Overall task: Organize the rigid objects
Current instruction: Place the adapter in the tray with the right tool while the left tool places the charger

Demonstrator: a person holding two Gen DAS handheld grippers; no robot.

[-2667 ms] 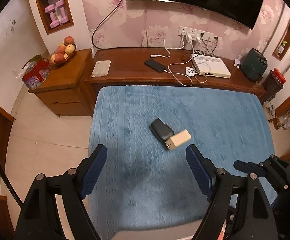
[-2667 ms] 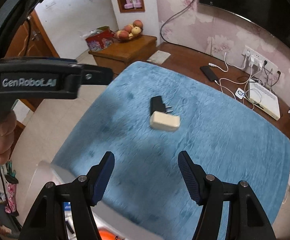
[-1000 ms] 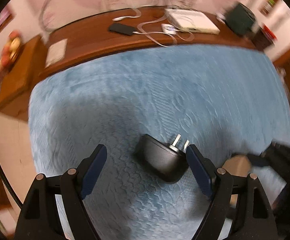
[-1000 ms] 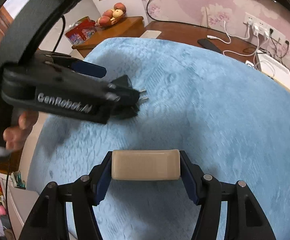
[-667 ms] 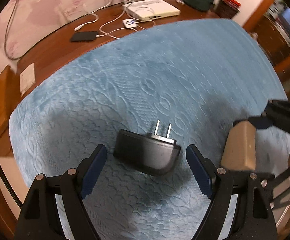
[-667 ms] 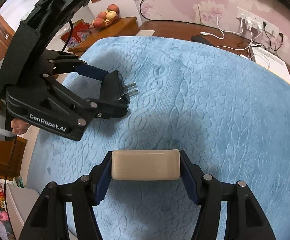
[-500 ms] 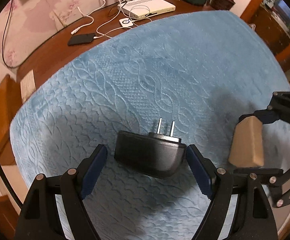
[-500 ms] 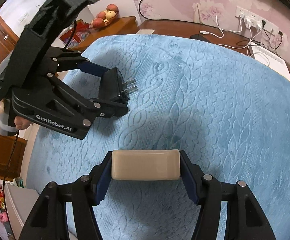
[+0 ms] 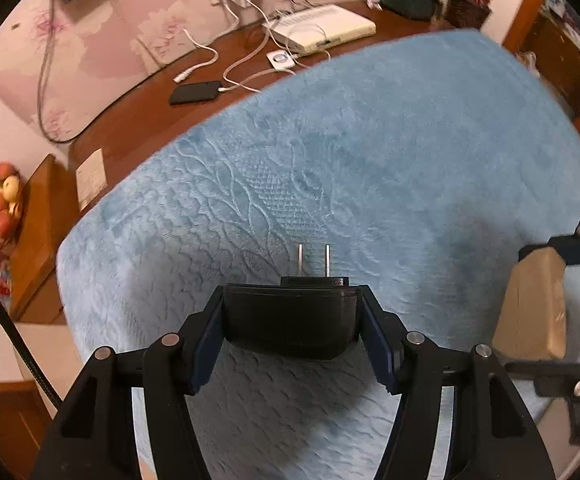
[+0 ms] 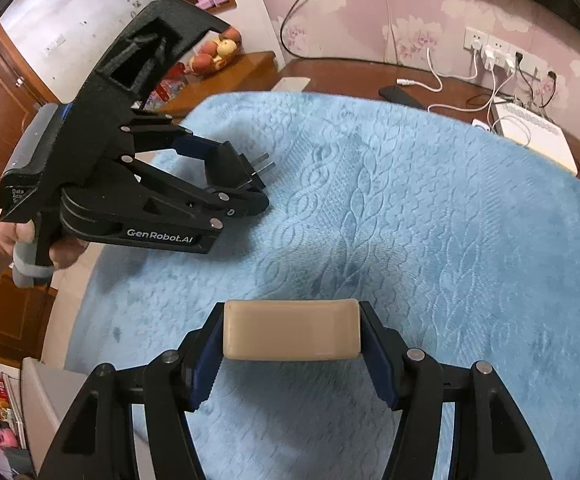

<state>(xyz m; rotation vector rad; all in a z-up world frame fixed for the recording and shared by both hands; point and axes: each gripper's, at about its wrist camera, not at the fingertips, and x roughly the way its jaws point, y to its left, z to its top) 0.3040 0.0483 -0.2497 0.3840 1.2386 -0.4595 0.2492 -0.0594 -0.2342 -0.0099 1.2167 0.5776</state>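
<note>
My left gripper (image 9: 292, 326) is shut on a black plug adapter (image 9: 290, 326), its two metal prongs pointing away, held above the blue blanket (image 9: 370, 160). In the right wrist view the left gripper (image 10: 231, 178) shows at the left with the adapter (image 10: 225, 170) between its fingers. My right gripper (image 10: 292, 334) is shut on a beige rectangular block (image 10: 292, 330), held above the blanket (image 10: 410, 220). The block also shows at the right edge of the left wrist view (image 9: 532, 308).
A wooden ledge (image 9: 141, 112) behind the blanket holds a black phone (image 9: 193, 92), white cables, a white box (image 9: 322, 26) and a paper card (image 9: 89, 178). A side cabinet (image 10: 225, 76) carries a fruit bowl (image 10: 213, 54). Floor lies to the left.
My left gripper has closed on the black adapter and lifted it off the blanket. My right gripper still holds the beige block in the same grip.
</note>
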